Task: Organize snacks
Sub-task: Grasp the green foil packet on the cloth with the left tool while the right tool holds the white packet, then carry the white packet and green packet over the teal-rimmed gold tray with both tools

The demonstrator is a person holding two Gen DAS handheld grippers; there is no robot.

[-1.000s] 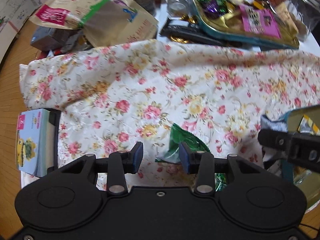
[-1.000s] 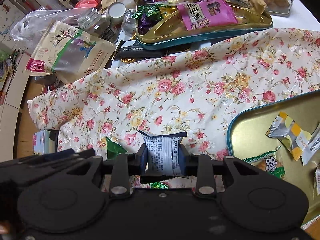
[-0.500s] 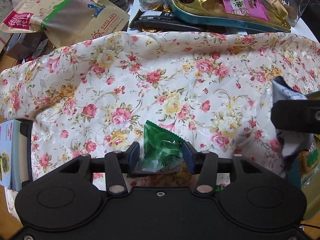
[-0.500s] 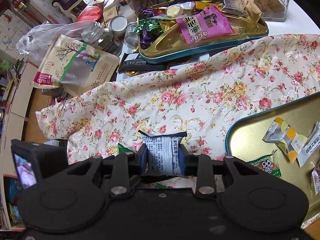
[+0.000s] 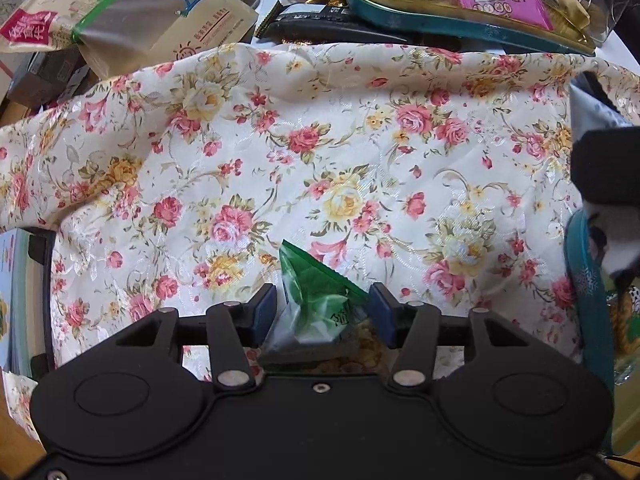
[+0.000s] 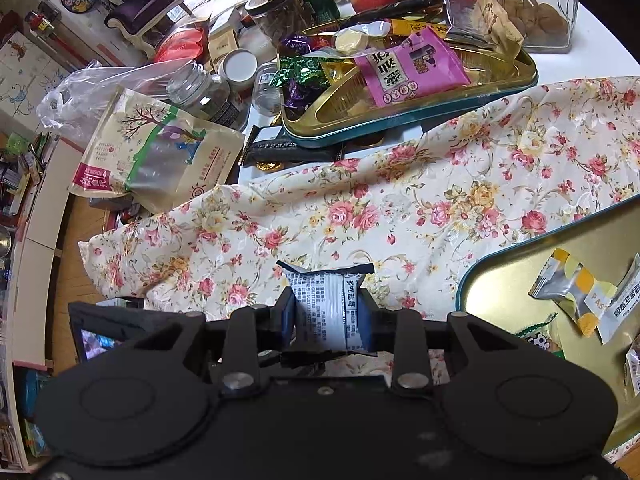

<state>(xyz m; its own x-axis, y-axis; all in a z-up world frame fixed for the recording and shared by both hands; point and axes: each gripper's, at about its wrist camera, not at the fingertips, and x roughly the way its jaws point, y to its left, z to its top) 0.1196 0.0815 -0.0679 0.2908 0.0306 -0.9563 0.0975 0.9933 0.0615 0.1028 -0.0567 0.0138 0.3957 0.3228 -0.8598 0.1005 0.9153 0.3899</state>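
Two trays sit on a cluttered table draped with a floral cloth [image 6: 400, 208]: a far tray [image 6: 420, 116] heaped with snacks at the cloth's far edge, a near tray [image 6: 512, 292] at its right edge. Left gripper [image 5: 322, 312], low over the cloth's near edge, has its pads around a green packet [image 5: 316, 296], gaps either side, not clamped. Right gripper [image 6: 326, 314] pinches a white printed packet [image 6: 324, 304]. Pink bag [image 6: 408, 68] shows Chinese characters.

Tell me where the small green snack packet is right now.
In the left wrist view, the small green snack packet sits low and central between the open left gripper's fingers, over the floral cloth; grip contact is unclear.
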